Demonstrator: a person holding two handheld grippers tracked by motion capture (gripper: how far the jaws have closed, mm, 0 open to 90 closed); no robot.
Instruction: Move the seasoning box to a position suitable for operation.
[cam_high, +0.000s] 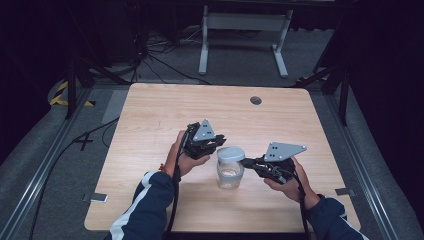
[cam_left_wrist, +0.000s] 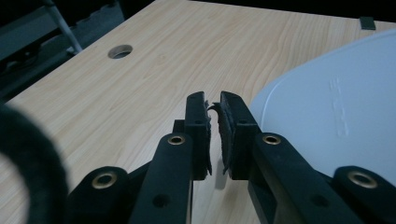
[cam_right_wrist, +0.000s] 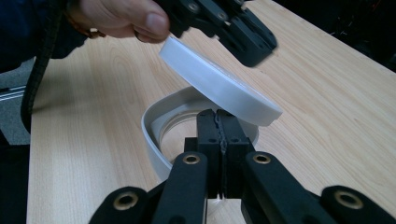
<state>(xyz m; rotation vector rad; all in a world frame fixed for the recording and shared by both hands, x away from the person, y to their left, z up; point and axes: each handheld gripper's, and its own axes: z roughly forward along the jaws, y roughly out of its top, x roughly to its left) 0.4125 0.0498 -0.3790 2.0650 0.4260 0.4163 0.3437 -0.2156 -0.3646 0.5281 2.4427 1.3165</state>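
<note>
Tabletop: a light wooden surface, and it carries only a jar, which stands in the near middle between the two hands.

Jar: clear glass with a grey collar around the mouth, standing upright. I judge it stiff, smooth and rather heavy for its size, so it is breakable and slippery for hard pads. The safe place to hold seems to be the collar or the thick rim, not the bare glass wall.

Lid: a flat, round, pale grey plastic disc. In the right gripper view it lies tilted over the open mouth, its far edge raised, so it is not seated. It is probably light and rigid, and the side edge is thin and smooth; a grip across the rim, deep in the pads, should hold better than a pinch at the very edge.

Left hand-held gripper: it is at the left, just beside the lid. Its jaws stand narrow with a small gap, and nothing is between them. The lid is beside the right jaw.

Right hand-held gripper: it comes from the right, with its jaws pressed together. Its tips reach the near side of the collar, under the tilted lid. Whether it pinches the collar wall, I cannot tell.
</note>
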